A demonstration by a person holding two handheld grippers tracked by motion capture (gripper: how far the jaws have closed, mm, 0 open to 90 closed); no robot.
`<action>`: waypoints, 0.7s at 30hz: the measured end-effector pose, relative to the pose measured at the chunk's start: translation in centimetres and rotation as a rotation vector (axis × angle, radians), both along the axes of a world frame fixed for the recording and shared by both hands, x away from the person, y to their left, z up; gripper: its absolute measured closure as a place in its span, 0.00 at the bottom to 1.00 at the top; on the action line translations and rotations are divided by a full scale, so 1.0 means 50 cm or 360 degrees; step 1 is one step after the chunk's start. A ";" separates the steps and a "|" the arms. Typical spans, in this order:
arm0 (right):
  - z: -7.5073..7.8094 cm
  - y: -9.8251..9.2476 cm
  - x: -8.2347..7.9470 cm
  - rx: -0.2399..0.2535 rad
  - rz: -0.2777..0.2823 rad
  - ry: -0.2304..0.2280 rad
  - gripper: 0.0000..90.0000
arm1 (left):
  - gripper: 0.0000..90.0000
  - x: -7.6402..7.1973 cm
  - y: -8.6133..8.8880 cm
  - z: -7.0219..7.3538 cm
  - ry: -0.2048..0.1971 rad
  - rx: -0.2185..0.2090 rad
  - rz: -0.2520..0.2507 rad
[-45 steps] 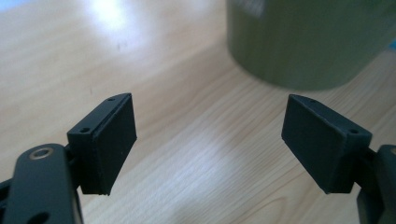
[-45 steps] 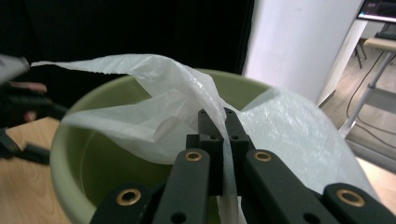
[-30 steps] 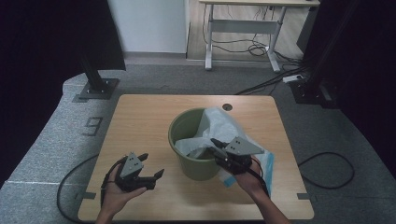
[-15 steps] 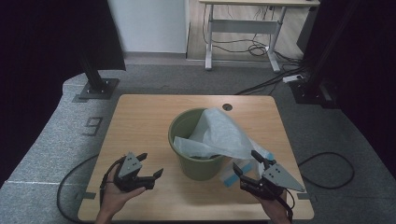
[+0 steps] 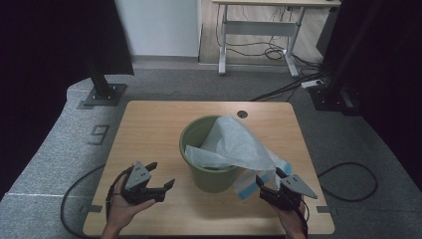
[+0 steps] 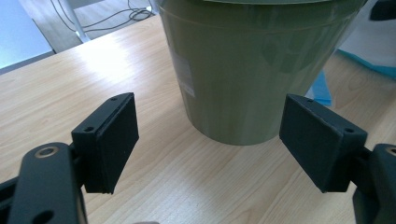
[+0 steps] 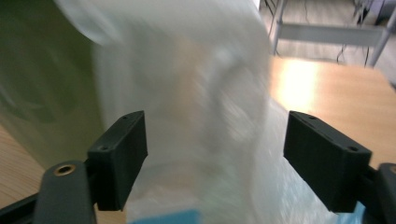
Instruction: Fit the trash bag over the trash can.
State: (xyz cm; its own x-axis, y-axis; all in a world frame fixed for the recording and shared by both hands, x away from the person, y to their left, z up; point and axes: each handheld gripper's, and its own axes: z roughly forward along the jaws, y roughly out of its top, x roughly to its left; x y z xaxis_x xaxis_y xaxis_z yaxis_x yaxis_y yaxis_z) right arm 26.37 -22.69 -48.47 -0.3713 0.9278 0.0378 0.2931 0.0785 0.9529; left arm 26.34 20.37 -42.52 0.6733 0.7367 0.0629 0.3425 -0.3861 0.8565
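Note:
An olive-green bucket [image 5: 209, 175] [image 6: 252, 60] [image 7: 42, 84] stands in the middle of the wooden table [image 5: 154, 124]. A white plastic bag [image 5: 234, 144] [image 7: 187, 93] with a blue edge [image 5: 246, 189] spills out of it, over the right rim and down to the tabletop. My right gripper [image 5: 269, 175] [image 7: 217, 158] is low at the front right. Its jaws have just been opening and stand wide, with the blurred bag hanging ahead between them, untouched by the pads. My left gripper [image 5: 162, 174] [image 6: 210, 140] is open at the front left, facing the bucket's wall, with nothing held.
A round cable hole [image 5: 242, 114] is in the table behind the bucket. Black stands [image 5: 102, 89] flank the table on the grey floor. A cable [image 5: 348, 184] loops on the floor at the right. A white desk frame [image 5: 259, 35] stands far back.
My right gripper has let go of the bag at the bucket's rim and dropped toward the table's front right, jaws now wide. The bag has slumped over the rim. The left gripper has stayed put.

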 end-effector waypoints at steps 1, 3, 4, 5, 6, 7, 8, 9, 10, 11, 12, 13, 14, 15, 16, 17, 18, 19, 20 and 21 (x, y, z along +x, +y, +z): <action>-0.006 -0.004 0.003 0.0005 -0.0008 0.0021 0.26 | 0.21 0.001 -0.001 0.000 0.0003 0.0000 0.0000; -0.014 -0.013 0.007 0.0039 -0.0001 0.0041 0.39 | 0.21 0.003 -0.004 0.001 0.0005 0.0001 0.0000; -0.017 -0.015 0.009 0.0056 0.0026 0.0043 0.47 | 0.21 0.003 -0.006 0.002 0.0003 0.0000 -0.0002; -0.019 -0.017 0.010 0.0057 0.0052 0.0045 0.53 | 0.21 0.003 -0.008 0.004 0.0001 0.0000 -0.0005; -0.020 -0.018 0.011 0.0059 0.0076 0.0045 0.61 | 0.21 0.003 -0.010 0.006 -0.0003 -0.0001 -0.0010; -0.019 -0.018 0.012 0.0056 0.0087 0.0040 0.65 | 0.21 0.003 -0.013 0.009 -0.0008 -0.0004 -0.0015; -0.018 -0.019 0.013 0.0056 0.0091 0.0029 0.75 | 0.21 0.002 -0.015 0.010 -0.0011 -0.0004 -0.0018; -0.017 -0.020 0.013 0.0056 0.0099 0.0021 0.81 | 0.21 0.002 -0.018 0.012 -0.0013 -0.0005 -0.0025; -0.013 -0.022 0.014 0.0062 0.0109 0.0013 0.88 | 0.21 0.002 -0.019 0.013 -0.0015 -0.0002 -0.0028; -0.011 -0.024 0.014 0.0064 0.0115 0.0006 0.92 | 0.21 0.002 -0.021 0.014 -0.0016 -0.0001 -0.0032; -0.008 -0.027 0.014 0.0066 0.0119 -0.0004 0.96 | 0.21 0.003 -0.023 0.014 -0.0016 0.0000 -0.0033; -0.004 -0.030 0.015 0.0069 0.0123 -0.0018 0.98 | 0.21 0.004 -0.025 0.014 -0.0013 -0.0001 -0.0033; 0.000 -0.033 0.015 0.0076 0.0124 -0.0027 0.98 | 0.21 0.005 -0.026 0.014 -0.0011 -0.0003 -0.0035; 0.004 -0.037 0.015 0.0088 0.0129 -0.0031 0.98 | 0.21 0.006 -0.028 0.014 -0.0010 -0.0003 -0.0036; 0.007 -0.039 0.015 0.0094 0.0138 -0.0032 0.98 | 0.21 0.006 -0.029 0.015 -0.0011 -0.0005 -0.0036; 0.010 -0.041 0.015 0.0095 0.0141 -0.0041 0.99 | 0.21 0.007 -0.031 0.016 -0.0009 -0.0010 -0.0041; 0.015 -0.042 0.015 0.0093 0.0148 -0.0051 0.99 | 0.21 0.007 -0.032 0.017 -0.0009 -0.0013 -0.0041; 0.018 -0.043 0.014 0.0094 0.0155 -0.0055 0.99 | 0.21 0.007 -0.033 0.019 -0.0011 -0.0016 -0.0044; 0.025 -0.043 0.014 0.0090 0.0162 -0.0068 0.99 | 0.21 0.007 -0.034 0.021 -0.0013 -0.0019 -0.0044; 0.029 -0.044 0.014 0.0089 0.0163 -0.0077 0.99 | 0.21 0.007 -0.035 0.024 -0.0015 -0.0021 -0.0049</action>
